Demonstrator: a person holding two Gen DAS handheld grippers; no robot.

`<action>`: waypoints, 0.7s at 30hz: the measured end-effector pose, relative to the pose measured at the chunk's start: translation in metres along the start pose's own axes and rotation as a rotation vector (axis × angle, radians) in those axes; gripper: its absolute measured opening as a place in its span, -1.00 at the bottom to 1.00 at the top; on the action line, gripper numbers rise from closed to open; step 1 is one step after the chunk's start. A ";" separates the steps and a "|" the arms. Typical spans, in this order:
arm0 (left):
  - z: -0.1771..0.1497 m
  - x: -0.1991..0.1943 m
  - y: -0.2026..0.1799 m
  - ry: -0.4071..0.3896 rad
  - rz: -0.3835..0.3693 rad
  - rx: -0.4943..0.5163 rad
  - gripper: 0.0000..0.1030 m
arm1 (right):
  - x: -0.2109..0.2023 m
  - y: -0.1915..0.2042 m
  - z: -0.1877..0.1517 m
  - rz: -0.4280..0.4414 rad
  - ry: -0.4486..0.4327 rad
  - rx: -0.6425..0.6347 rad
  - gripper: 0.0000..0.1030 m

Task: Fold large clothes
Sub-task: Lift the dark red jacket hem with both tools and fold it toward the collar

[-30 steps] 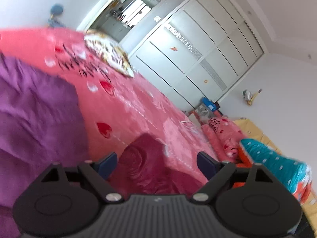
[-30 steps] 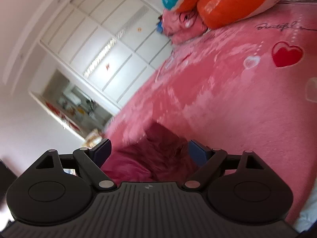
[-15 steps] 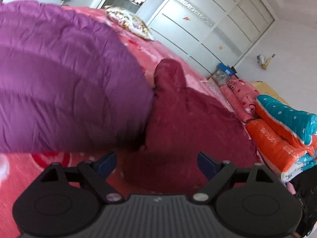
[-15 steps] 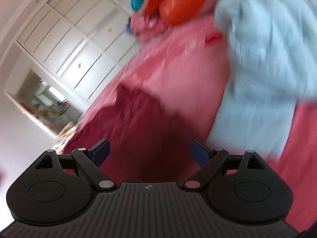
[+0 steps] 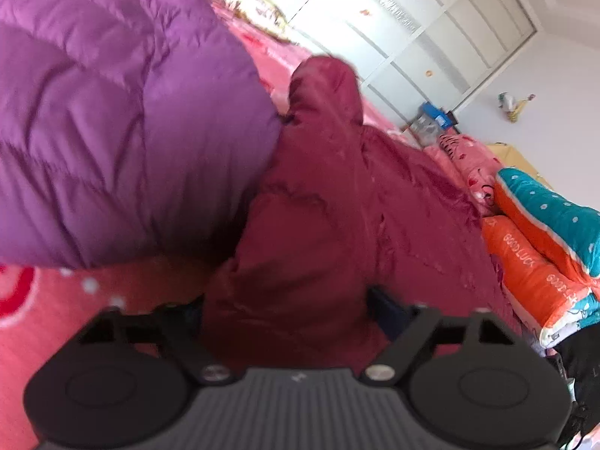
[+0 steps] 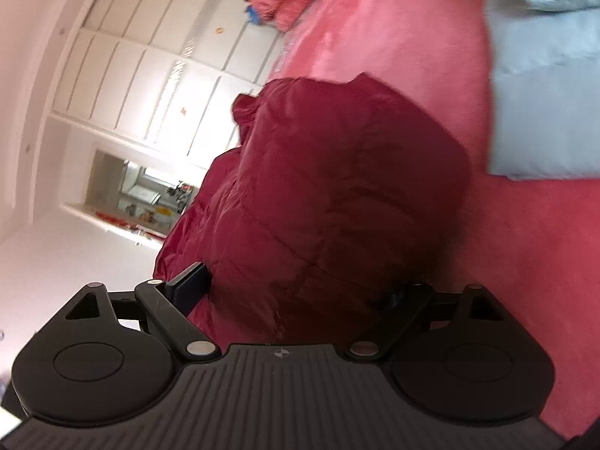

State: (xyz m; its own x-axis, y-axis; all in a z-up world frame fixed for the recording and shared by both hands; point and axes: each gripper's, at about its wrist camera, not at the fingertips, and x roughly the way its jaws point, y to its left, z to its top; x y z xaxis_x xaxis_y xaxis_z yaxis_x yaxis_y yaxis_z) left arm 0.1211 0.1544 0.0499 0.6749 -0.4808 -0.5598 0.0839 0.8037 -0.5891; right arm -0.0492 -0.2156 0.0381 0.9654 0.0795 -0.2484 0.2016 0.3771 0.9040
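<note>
- The maroon puffer jacket (image 5: 318, 202) lies bunched on the pink bed (image 5: 45, 315), right against a purple puffer jacket (image 5: 112, 112). A pale blue garment (image 6: 543, 86) sits farther off.
- The left tool (image 5: 287, 309) has a fold of the maroon jacket between its jaws, and they're closing on it. Can't tell yet if the pads are actually pressing.
- The right tool (image 6: 300, 288) is around a fat lump of the same jacket (image 6: 337, 195). The jaws stand wide and the fabric fills the gap, so it looks more surrounded than pinched.
- Handling guess: light, squishy, slick shell, and springs back after squeezing.
- I'd grab a seam or hem edge, not the puffy middle, since the padding probably slides out of a shallow pinch.
</note>
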 end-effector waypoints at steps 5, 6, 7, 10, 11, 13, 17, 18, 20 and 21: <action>0.001 -0.004 -0.013 0.032 0.027 0.003 -0.26 | -0.007 0.004 0.000 0.006 0.020 0.015 0.13; 0.000 -0.007 -0.016 0.034 0.033 -0.005 -0.33 | -0.011 0.009 0.000 0.003 0.018 0.011 0.05; 0.000 -0.010 -0.018 0.038 0.040 -0.015 -0.35 | -0.011 0.012 0.003 -0.003 0.015 0.005 -0.06; -0.002 -0.021 -0.025 0.045 0.064 -0.020 -0.42 | -0.022 0.022 0.003 -0.023 0.004 -0.018 -0.20; -0.003 -0.025 -0.027 0.049 0.077 -0.016 -0.43 | -0.025 0.025 0.002 -0.033 0.002 -0.022 -0.21; -0.009 -0.038 -0.030 0.058 0.089 -0.011 -0.43 | -0.042 0.029 -0.005 -0.060 -0.004 -0.024 -0.22; -0.027 -0.070 -0.032 0.083 0.093 0.016 -0.43 | -0.072 0.029 -0.017 -0.108 -0.005 -0.010 -0.22; -0.032 -0.078 -0.032 0.089 0.094 0.023 -0.43 | -0.080 0.029 -0.020 -0.117 -0.003 -0.005 -0.22; -0.045 -0.096 -0.033 0.101 0.092 0.033 -0.43 | -0.098 0.031 -0.027 -0.139 0.000 -0.009 -0.22; -0.052 -0.106 -0.030 0.110 0.094 0.039 -0.43 | -0.108 0.029 -0.030 -0.147 0.002 -0.012 -0.22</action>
State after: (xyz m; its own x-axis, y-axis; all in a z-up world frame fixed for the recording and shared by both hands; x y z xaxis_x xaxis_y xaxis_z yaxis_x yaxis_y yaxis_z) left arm 0.0091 0.1626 0.0968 0.5968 -0.4368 -0.6730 0.0543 0.8589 -0.5093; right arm -0.1530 -0.1860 0.0807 0.9252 0.0243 -0.3786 0.3388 0.3960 0.8535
